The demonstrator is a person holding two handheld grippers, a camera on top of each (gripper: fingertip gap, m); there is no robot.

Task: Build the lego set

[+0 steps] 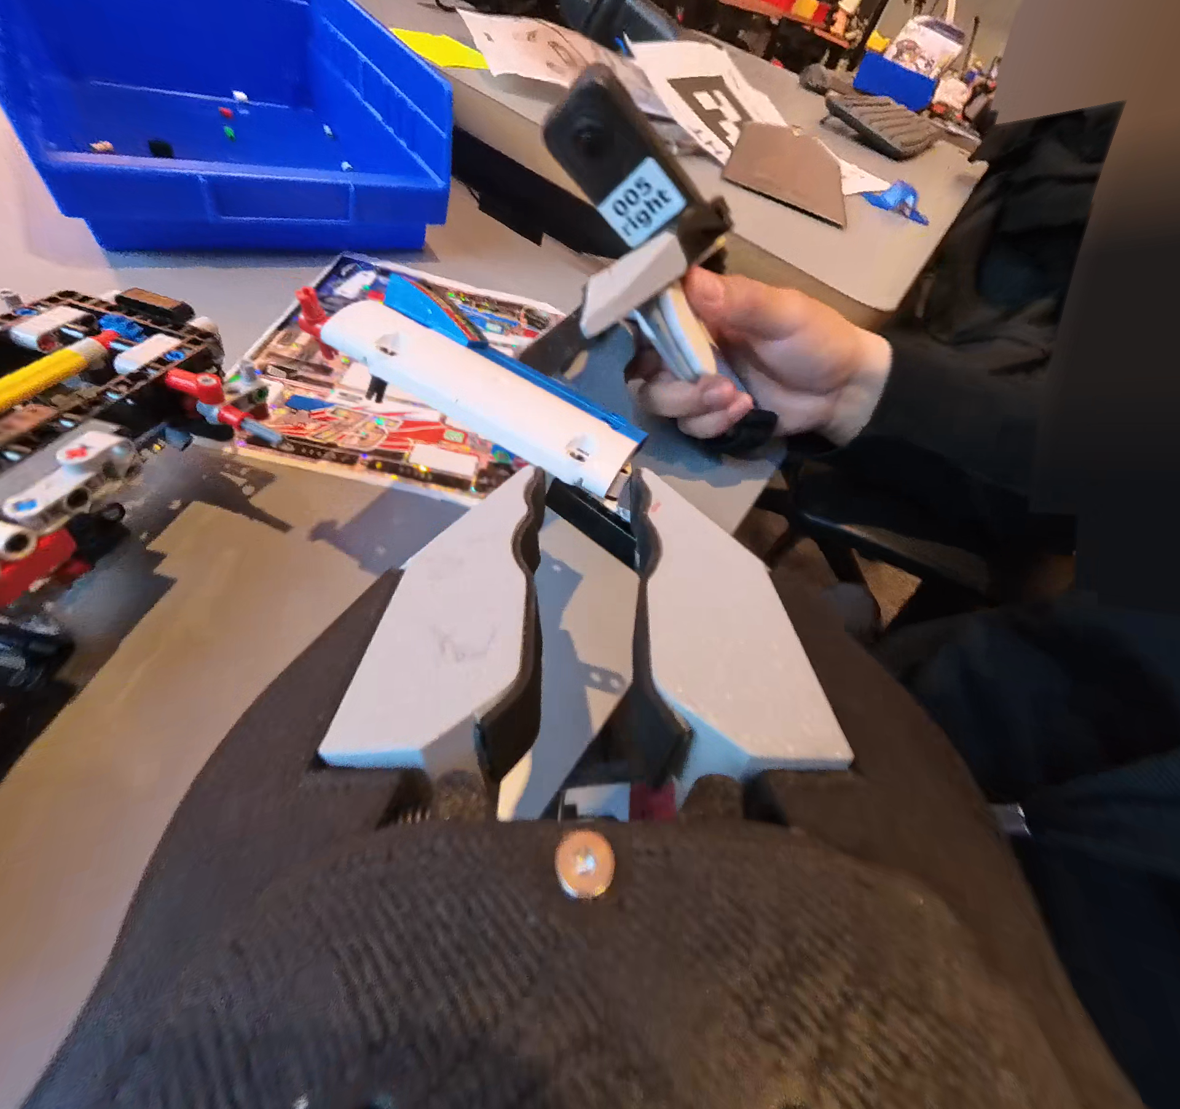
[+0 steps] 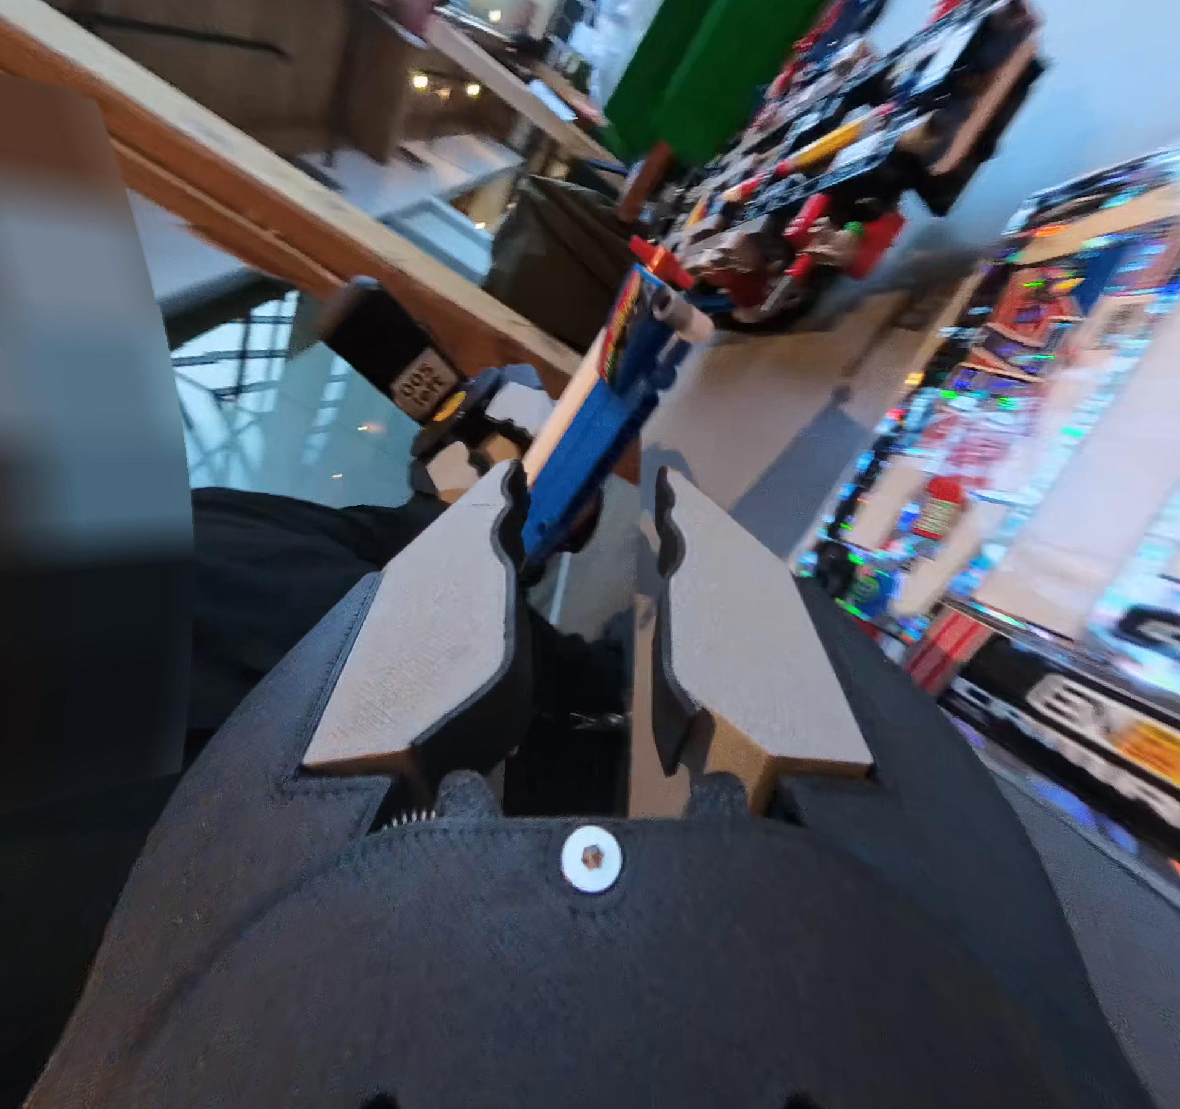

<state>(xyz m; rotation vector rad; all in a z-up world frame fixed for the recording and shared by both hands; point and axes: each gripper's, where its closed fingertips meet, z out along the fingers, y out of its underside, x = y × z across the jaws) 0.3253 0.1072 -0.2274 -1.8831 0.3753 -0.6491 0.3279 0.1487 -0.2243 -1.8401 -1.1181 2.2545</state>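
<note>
My left gripper point(image 1: 587, 485) is shut on the near end of a long white and blue panel assembly point(image 1: 472, 389) and holds it above the table. A red connector point(image 1: 313, 319) sticks out at its far end. My right gripper point(image 2: 590, 488) is open. The blue side of the assembly point(image 2: 574, 459) lies between its jaws, against the left finger point(image 2: 440, 599), with a gap to the right one. In the left wrist view a hand holds the right gripper point(image 1: 568, 331) beside the assembly. The partly built Lego model point(image 1: 96, 389) sits at the left; it also shows in the right wrist view point(image 2: 830, 197).
A colourful printed sheet point(image 1: 396, 402) lies under the assembly. A blue bin point(image 1: 223, 121) with a few small pieces stands at the back left. Papers point(image 1: 702, 89), a grey board point(image 1: 785, 178) and a keyboard point(image 1: 881, 127) lie farther back. The table edge point(image 1: 753, 491) is close on the right. My hands' fingertips stand some 5 centimetres from each other.
</note>
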